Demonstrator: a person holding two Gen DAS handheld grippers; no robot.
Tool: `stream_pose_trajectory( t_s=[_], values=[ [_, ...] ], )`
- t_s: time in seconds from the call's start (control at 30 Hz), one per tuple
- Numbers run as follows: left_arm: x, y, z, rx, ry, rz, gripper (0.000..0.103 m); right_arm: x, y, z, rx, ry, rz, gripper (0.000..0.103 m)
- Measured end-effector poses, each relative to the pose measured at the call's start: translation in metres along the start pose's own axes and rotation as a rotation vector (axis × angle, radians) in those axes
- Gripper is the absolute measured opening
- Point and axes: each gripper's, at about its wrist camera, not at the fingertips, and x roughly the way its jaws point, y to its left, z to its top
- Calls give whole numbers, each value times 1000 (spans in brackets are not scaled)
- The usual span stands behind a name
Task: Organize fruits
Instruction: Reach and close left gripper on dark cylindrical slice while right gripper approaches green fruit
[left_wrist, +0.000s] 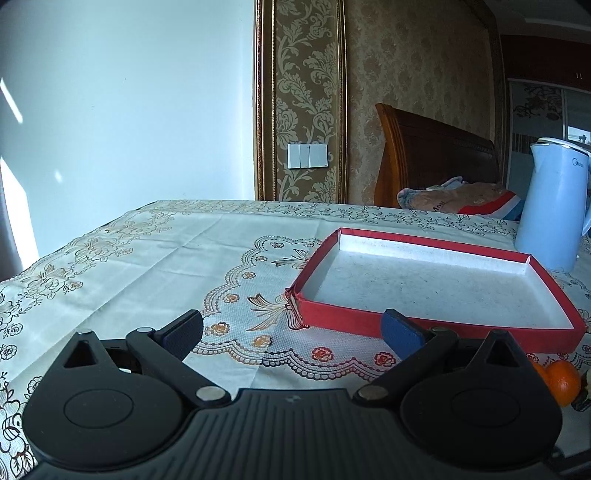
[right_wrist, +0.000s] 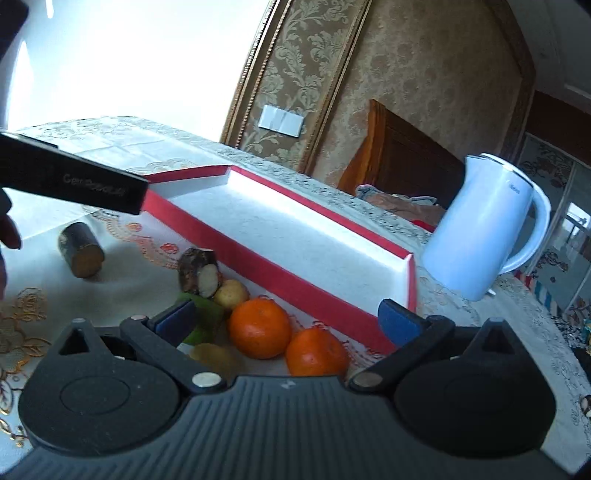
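1. Nothing's in the red tray yet, so my guess is the step in hand is the first pick. The right gripper has its jaws spread wide with nothing between them, hovering over the fruit pile just beside the tray's near wall.
2. The left gripper is also wide open and holding nothing, aimed at the tray's near left corner (its view only catches a bit of orange at the far right edge).
3. I'd go for the nearer orange or the other orange first. They touch each other, so come in from above and straddle just one, or the neighbour gets shoved against the tray wall.
4. Both oranges are round with a shiny peel, so they'll probably roll. Close across the widest part, gently.
5. Other stuff in the pile: a small pale yellowish round fruit, a green leafy-looking piece partly hidden behind the blue finger pad, a dark rough-skinned chunk with a pale cut face, and a brown cylinder-shaped piece lying apart to the left.
6. The tray looks like cardboard: shallow red walls, matte white floor, so lift clear over the lip.
7. The lacy tablecloth looks textured, and the white kettle stands just beyond the tray's far right corner.
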Motion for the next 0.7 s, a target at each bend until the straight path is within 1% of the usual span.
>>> stream_pose_trajectory(
  t_s=[0.03,0.07,0.13,0.2,0.23,0.27,0.3,0.37,0.47,0.57,0.7],
  values=[
    [-1,2,0,-11,2,0,103,-6,1,-1,4,-25,55,103],
    [-1,5,0,-21,6,-2,103,-14,1,-2,13,-59,81,103],
    [0,10,1,-33,22,-23,103,-30,-3,-5,35,-136,34,103],
    [3,17,0,-48,61,-59,103,-46,-12,-13,60,-218,-72,103],
    [4,19,-1,-44,83,-78,103,-50,-16,-15,58,-226,-101,103],
    [6,21,-3,-38,108,-99,103,-52,-22,-15,56,-214,-121,103],
    [7,21,-5,-32,132,-114,103,-54,-28,-17,61,-195,-123,103],
    [8,20,-9,-12,158,-119,103,-54,-38,-20,107,-167,-129,103],
    [6,15,-15,43,160,-90,103,-54,-52,-28,187,-175,-113,103],
    [5,9,-20,110,166,-78,103,-51,-55,-35,192,-174,-129,103],
    [5,1,-24,171,177,-70,103,-45,-58,-36,214,-160,-118,103]
  ],
)
